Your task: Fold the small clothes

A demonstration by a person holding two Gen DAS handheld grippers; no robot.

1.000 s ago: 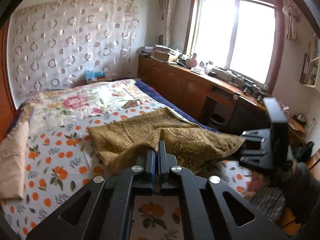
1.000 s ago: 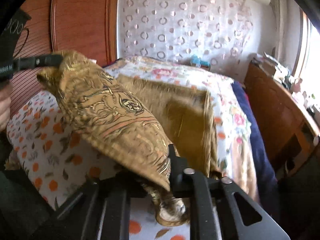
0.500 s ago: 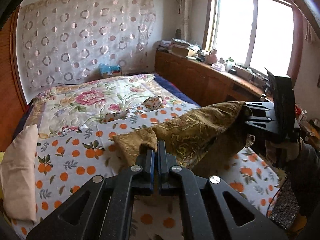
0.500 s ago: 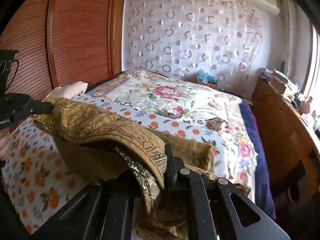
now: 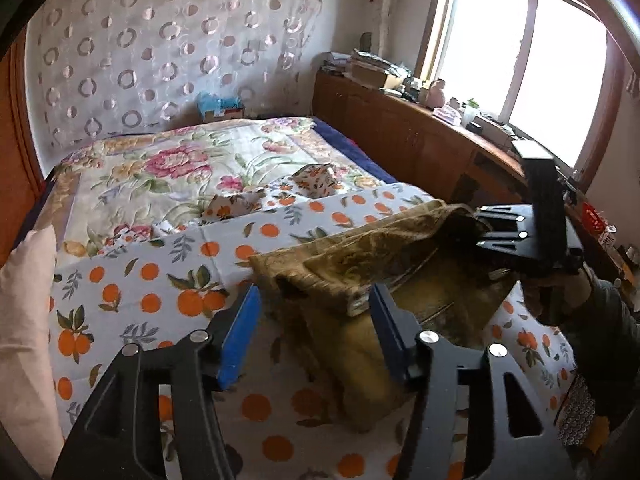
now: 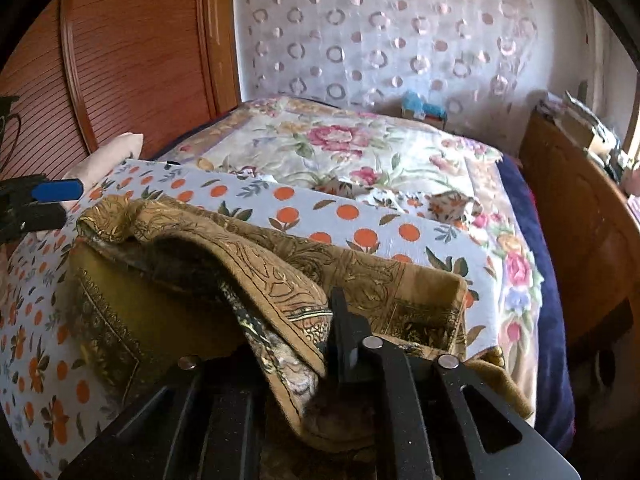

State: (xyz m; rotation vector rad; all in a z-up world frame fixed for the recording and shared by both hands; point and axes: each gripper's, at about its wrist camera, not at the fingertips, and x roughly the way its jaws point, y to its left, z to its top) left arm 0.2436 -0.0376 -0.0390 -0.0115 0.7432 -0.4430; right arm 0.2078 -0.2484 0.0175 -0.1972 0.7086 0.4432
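Only the left wrist view shows the bright window (image 5: 540,64) and the cluttered wooden sideboard (image 5: 400,132); only the right wrist view shows the ribbed wooden wardrobe door (image 6: 132,56). The left gripper (image 5: 312,320) has just been opening: its blue-padded jaws stand apart, the gold patterned cloth (image 5: 360,264) between them, apparently unpressed. The right gripper (image 6: 304,328) has been easing wider, yet seems to pinch the cloth's fold. The cloth lies by the near edge of the orange-print bedsheet (image 6: 360,216).

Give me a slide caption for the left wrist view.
Left gripper open over the folded gold cloth on the bed.
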